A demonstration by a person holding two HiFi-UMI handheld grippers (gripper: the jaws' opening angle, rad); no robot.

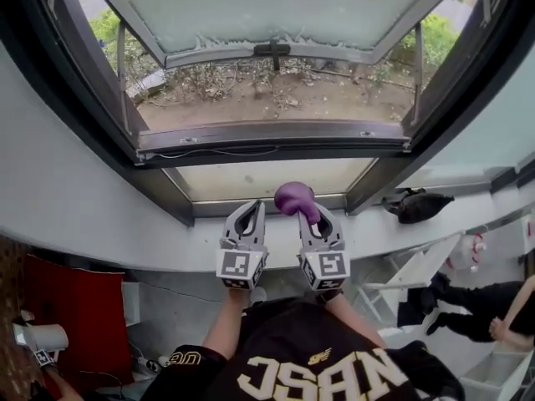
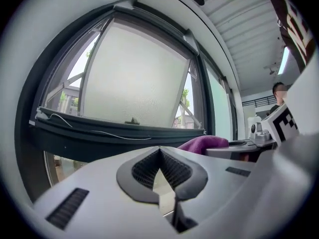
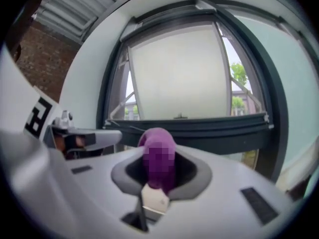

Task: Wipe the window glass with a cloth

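Note:
A purple cloth [image 1: 296, 198] is bunched in my right gripper [image 1: 319, 218], whose jaws are shut on it; it fills the jaws in the right gripper view [image 3: 158, 156] and shows at the side as the purple cloth [image 2: 203, 143] in the left gripper view. My left gripper [image 1: 247, 217] sits just left of it, jaws shut with nothing between them [image 2: 160, 169]. Both are held low before the window. The frosted window glass [image 1: 276, 7] is a sash tilted outward above the dark frame [image 1: 267, 136]. A lower fixed pane [image 1: 267, 176] lies right beyond the grippers.
A white sill [image 1: 125, 241] runs under the frame. A dark bag [image 1: 418, 205] lies on the sill at right. White steps [image 1: 414, 274] and another person [image 1: 493, 303] are at lower right. A red panel [image 1: 67, 307] stands at lower left.

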